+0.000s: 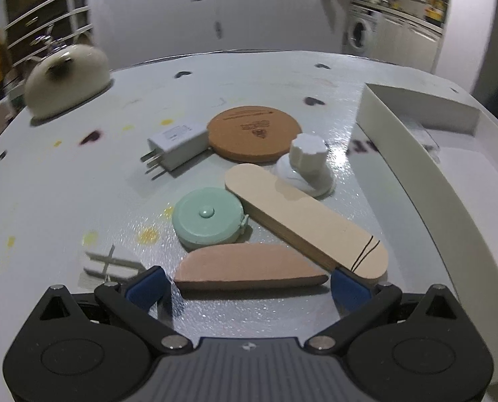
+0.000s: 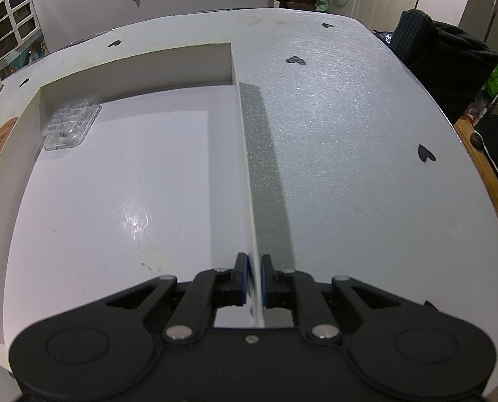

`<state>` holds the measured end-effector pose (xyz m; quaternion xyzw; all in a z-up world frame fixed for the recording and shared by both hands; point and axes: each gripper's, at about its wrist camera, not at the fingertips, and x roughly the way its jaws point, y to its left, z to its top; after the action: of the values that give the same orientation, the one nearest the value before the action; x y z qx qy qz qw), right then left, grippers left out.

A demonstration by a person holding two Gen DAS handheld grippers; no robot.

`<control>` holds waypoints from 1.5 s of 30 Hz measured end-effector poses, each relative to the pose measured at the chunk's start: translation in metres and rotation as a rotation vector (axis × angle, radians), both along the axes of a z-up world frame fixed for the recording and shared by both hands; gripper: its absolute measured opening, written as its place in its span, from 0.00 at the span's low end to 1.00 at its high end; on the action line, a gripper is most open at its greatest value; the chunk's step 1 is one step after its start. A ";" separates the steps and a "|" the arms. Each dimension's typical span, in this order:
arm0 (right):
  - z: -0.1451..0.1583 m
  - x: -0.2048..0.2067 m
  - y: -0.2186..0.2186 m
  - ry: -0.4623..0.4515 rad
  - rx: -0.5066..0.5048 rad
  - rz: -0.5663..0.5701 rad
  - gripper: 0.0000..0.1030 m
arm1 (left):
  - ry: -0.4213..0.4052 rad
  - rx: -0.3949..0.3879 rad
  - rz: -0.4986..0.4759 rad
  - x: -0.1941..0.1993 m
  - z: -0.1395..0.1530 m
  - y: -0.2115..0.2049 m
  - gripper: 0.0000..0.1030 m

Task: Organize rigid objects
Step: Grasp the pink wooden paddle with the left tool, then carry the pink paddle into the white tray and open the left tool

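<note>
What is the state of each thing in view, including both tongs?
Left tongs: open, around the pink oval piece, not pressing it.
Right tongs: shut on the white box's wall.
White box: open-topped, holding only a clear plastic case.
Wooden stick: lying flat.
Charger plug: unplugged, on its side.
White knob: upright.

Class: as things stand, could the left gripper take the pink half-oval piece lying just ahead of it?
Probably yes: the left gripper is open, its fingers flank the pink half-oval piece, nothing between.
</note>
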<state>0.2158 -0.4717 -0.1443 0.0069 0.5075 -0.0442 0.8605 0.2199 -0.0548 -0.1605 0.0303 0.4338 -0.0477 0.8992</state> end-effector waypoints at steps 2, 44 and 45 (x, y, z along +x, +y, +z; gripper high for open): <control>0.000 0.000 0.000 0.000 -0.001 0.001 0.10 | -0.004 -0.005 0.018 -0.001 0.000 -0.004 1.00; -0.001 0.002 0.000 0.014 0.001 0.017 0.09 | -0.091 -0.149 -0.329 0.030 0.088 -0.143 0.90; -0.001 0.002 0.000 0.013 0.002 0.018 0.09 | -0.082 -0.137 -0.341 0.034 0.085 -0.151 0.90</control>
<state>0.2177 -0.4717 -0.1452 0.0028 0.5133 -0.0362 0.8575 0.2536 -0.2054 -0.0754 0.0439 0.3811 -0.2276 0.8950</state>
